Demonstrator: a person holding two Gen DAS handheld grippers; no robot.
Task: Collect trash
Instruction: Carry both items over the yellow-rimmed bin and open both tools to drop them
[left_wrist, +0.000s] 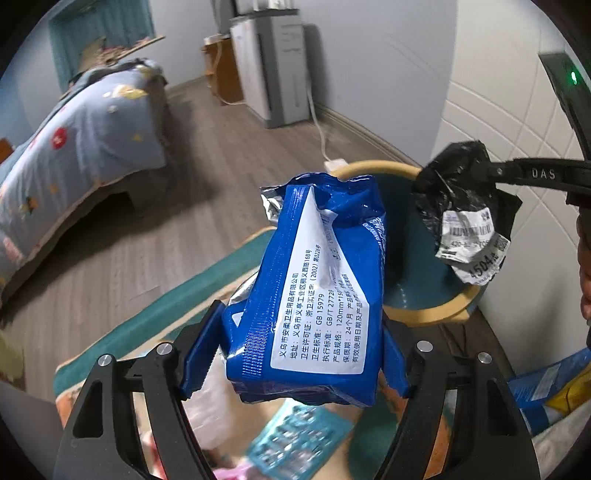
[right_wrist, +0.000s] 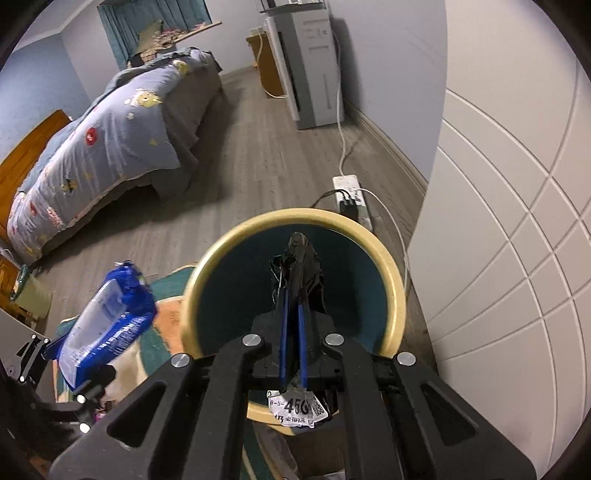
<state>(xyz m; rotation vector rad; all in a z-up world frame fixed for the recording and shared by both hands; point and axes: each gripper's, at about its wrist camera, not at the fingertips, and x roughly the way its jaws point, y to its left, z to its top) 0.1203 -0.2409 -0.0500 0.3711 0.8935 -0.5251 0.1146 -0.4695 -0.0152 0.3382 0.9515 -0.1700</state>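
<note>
A blue wet-wipe pack (left_wrist: 317, 280) with a white printed label stands between the blue pads of my left gripper (left_wrist: 301, 314), which is shut on its sides. Beyond it is a round trash bin (left_wrist: 373, 167) with a yellow rim and a teal inside. My right gripper (right_wrist: 293, 290) is shut on a crumpled black plastic bag (right_wrist: 303, 262) with a white shipping label (right_wrist: 299, 408), and holds it above the bin's mouth (right_wrist: 229, 243). In the left wrist view the same bag (left_wrist: 461, 206) hangs from the right gripper (left_wrist: 480, 171) over the bin. The blue pack (right_wrist: 107, 317) hangs left of the bin.
A bed with a blue quilt (right_wrist: 110, 129) fills the left. A grey cabinet (right_wrist: 314, 62) stands at the far wall. A power strip (right_wrist: 351, 199) with cables lies behind the bin. A white panelled wall (right_wrist: 517, 258) rises on the right. Below me, a teal and orange rug (left_wrist: 155, 317) with scattered packets.
</note>
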